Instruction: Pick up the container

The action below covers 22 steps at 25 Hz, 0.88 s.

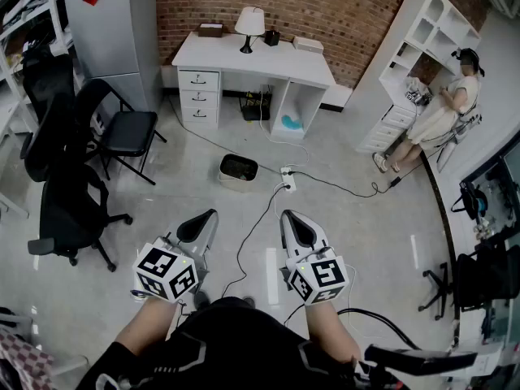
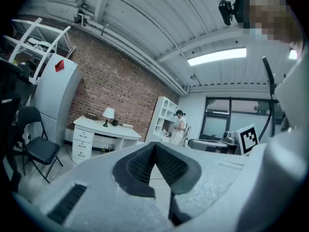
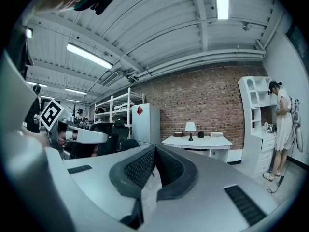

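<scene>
The container (image 1: 239, 171), a small pale bin with dark contents, stands on the grey floor ahead of both grippers, well beyond their tips. In the head view my left gripper (image 1: 213, 214) and right gripper (image 1: 286, 215) are held side by side, pointing level toward it. Neither gripper view shows the bin. The left gripper (image 2: 154, 145) has its black ribbed pads meeting at the tips, with nothing between them. The right gripper (image 3: 154, 148) is shut the same way, also empty.
A white desk (image 1: 252, 59) with a lamp (image 1: 249, 24) stands against the brick wall. Black chairs (image 1: 69, 201) and a grey cabinet (image 1: 114, 31) are at the left. A person (image 1: 443, 116) stands by white shelves at the right. A power strip (image 1: 287, 177) and cables lie near the bin.
</scene>
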Available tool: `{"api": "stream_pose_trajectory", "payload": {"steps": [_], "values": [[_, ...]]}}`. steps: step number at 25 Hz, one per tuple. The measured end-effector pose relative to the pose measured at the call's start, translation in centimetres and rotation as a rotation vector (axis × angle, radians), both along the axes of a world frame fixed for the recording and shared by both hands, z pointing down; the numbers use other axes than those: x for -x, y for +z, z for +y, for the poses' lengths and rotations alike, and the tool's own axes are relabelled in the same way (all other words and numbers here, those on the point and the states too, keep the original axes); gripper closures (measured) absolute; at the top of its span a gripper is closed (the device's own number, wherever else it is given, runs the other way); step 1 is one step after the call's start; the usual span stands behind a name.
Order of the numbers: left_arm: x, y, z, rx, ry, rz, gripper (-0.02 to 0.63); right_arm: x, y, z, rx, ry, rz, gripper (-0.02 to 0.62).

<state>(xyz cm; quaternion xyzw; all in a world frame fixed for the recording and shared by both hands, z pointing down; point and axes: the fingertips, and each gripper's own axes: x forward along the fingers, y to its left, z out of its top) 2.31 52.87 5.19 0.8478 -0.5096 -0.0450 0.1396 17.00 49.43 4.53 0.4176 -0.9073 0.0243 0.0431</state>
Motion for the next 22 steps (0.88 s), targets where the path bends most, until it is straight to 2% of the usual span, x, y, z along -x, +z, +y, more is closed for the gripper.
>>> {"api": "stream_pose_trajectory", "payload": {"steps": [11,18,22], "values": [[0.7,1.0,-0.2,0.019,-0.004,0.028,0.597,0.7,0.1,0.0,-0.002,-0.011,-0.012,0.588],[1.3,0.9,-0.5,-0.005,-0.015,-0.045,0.597,1.5,0.2,-0.5,0.019,-0.007,-0.036,0.588],[3.0,1.0,-0.4,-0.002,-0.024,-0.038,0.597,2.9,0.3,-0.6,0.03,0.006,-0.043,0.588]]}}
